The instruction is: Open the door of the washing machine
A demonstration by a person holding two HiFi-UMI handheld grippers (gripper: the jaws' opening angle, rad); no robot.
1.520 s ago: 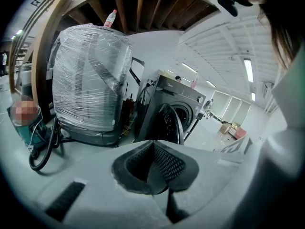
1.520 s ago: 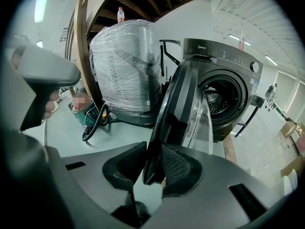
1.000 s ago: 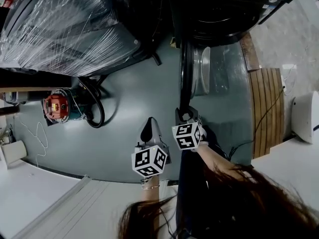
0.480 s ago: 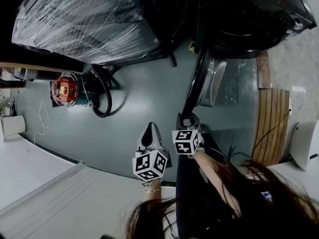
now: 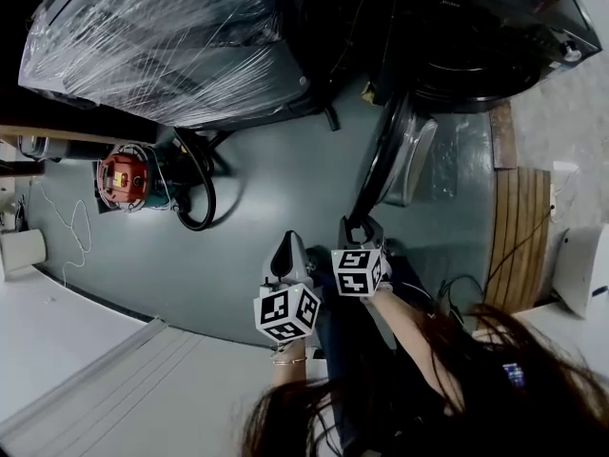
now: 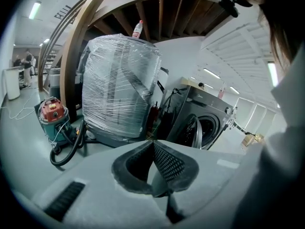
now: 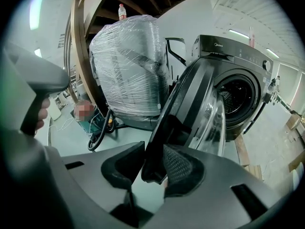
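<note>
The dark front-loading washing machine (image 5: 476, 36) stands on the grey-green floor (image 5: 257, 198) beside a large plastic-wrapped appliance (image 5: 162, 46). Its round door (image 5: 381, 160) is already off the latch and swung well out from the drum opening, standing nearly edge-on to the person in the head view. So the step in hand looks like the swing-out itself, and the task seems mostly done. The right gripper (image 5: 359, 225) has the door's outer rim between its fingers; in the right gripper view the dark rim fills the gap, lying against the mesh pad and against the other finger as far as can be seen, so I read it as a grasp on the door. The left gripper (image 6: 152, 147) hangs just beside it, apart from the door, its fingers clenched tip to tip on nothing. The next move probably calls for following the hinge's arc rather than pulling straight, then letting go of the rim once the door stands fully open.
</note>
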